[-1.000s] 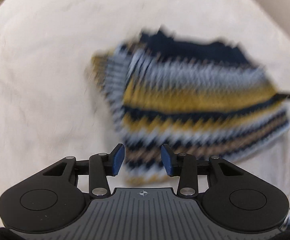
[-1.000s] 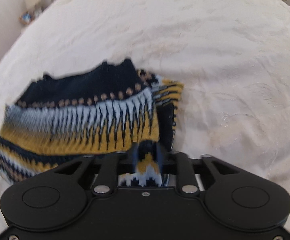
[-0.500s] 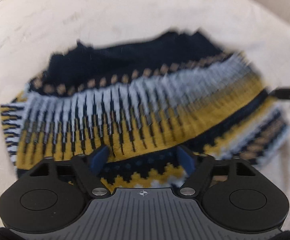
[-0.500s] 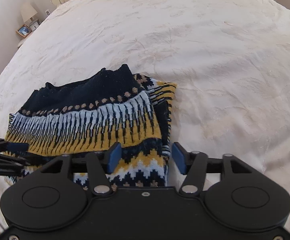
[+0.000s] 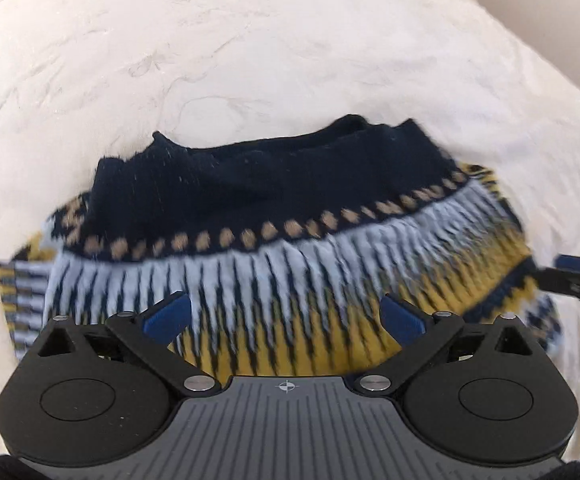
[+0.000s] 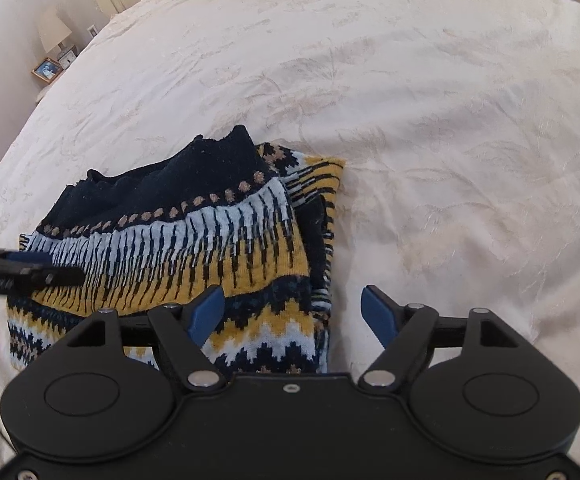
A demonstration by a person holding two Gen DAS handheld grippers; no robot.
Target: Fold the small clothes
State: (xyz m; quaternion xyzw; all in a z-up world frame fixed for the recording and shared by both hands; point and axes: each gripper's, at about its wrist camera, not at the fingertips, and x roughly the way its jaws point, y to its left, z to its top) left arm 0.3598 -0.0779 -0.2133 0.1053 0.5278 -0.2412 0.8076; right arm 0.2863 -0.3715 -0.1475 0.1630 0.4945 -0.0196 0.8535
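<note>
You see a cream bedspread (image 6: 429, 100); beyond its far-left edge stand a lamp (image 6: 52, 30) and a framed photo (image 6: 46, 70).

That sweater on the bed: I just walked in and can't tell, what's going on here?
A person with a handheld gripper in each hand is folding a patterned knit sweater on a cream bedspread. It lies folded into a compact stack. Both the left gripper and the right gripper have just been opening and now stand open over its near edge, holding nothing. The fold looks just released.
</note>
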